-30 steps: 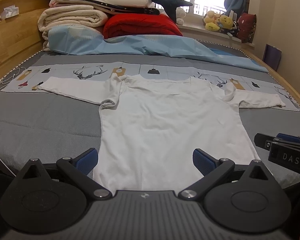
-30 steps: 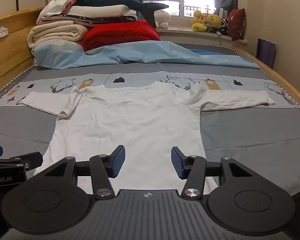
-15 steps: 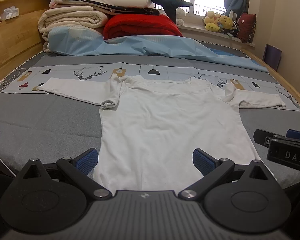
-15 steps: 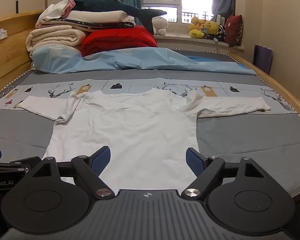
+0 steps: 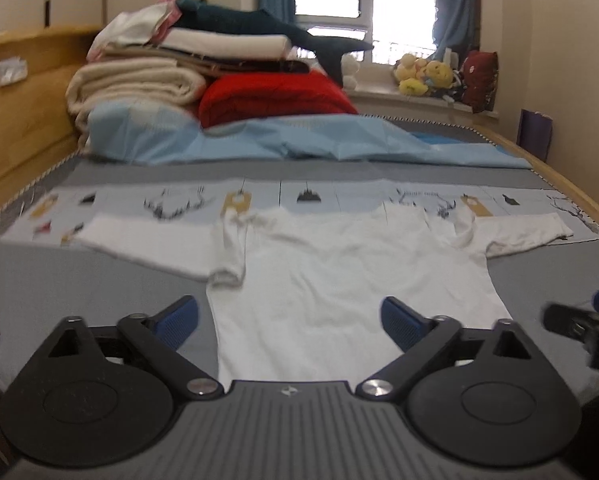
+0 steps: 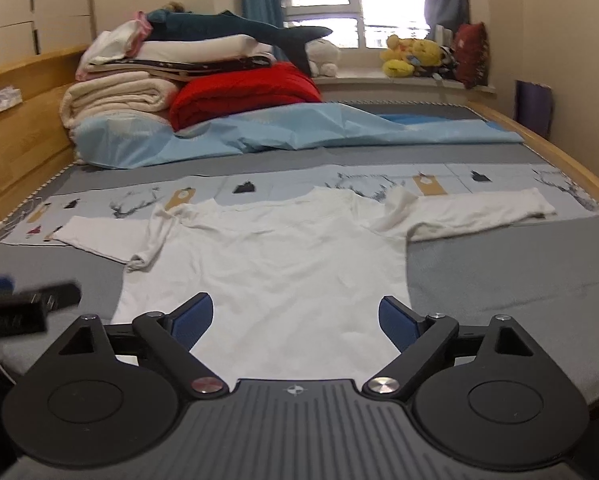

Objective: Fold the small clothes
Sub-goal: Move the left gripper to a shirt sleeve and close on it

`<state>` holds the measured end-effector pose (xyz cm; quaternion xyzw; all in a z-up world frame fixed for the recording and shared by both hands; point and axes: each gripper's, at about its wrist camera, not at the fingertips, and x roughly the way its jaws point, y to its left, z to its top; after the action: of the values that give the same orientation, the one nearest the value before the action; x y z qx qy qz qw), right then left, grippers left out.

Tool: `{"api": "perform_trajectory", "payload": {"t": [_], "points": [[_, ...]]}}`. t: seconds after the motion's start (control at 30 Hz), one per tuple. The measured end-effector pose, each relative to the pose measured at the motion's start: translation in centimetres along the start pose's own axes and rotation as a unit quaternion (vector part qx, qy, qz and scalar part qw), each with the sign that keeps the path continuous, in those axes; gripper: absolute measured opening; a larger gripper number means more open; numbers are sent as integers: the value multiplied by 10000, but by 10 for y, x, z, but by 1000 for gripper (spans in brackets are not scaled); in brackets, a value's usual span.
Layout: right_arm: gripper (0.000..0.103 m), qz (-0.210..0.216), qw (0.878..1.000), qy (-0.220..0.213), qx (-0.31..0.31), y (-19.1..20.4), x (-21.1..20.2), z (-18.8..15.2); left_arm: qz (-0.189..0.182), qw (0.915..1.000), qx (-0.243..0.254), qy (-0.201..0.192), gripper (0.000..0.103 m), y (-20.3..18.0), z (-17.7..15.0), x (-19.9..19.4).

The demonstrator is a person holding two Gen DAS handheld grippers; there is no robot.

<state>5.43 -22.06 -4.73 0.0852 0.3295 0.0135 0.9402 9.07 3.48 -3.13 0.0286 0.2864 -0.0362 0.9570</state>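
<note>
White shirt point(image 5: 351, 272) spread flat on grey bed point(image 5: 79, 280), sleeves out to both sides. Left gripper point(image 5: 289, 320) wide open above hem, holding nothing. Right gripper point(image 6: 295, 316) likewise spread, empty, over lower shirt point(image 6: 283, 264). Stacked blankets point(image 6: 115, 96) beyond.

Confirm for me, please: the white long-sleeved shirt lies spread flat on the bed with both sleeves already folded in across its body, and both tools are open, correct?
Not quite. On the white long-sleeved shirt, both sleeves stretch outward, the left sleeve and right sleeve, as the right wrist view shows. The shirt does lie flat on the bed, and the left tool and right tool are open.
</note>
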Motion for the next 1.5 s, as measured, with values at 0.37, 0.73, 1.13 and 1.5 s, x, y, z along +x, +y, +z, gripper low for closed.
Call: {"api": "perform_trajectory", "payload": {"t": [0.37, 0.73, 1.13, 1.5], "points": [[75, 36, 9994, 54, -348, 5, 55, 57, 528, 9975, -235, 405, 39, 101, 53, 145], [43, 138, 9969, 491, -601, 44, 197, 125, 1245, 9772, -1475, 885, 24, 241, 50, 267], [43, -87, 9863, 1599, -390, 59, 292, 116, 1742, 9531, -2281, 962, 56, 334, 35, 336], [43, -159, 9831, 1762, -469, 57, 302, 107, 1662, 9396, -2831, 970, 59, 373, 21, 362]]}}
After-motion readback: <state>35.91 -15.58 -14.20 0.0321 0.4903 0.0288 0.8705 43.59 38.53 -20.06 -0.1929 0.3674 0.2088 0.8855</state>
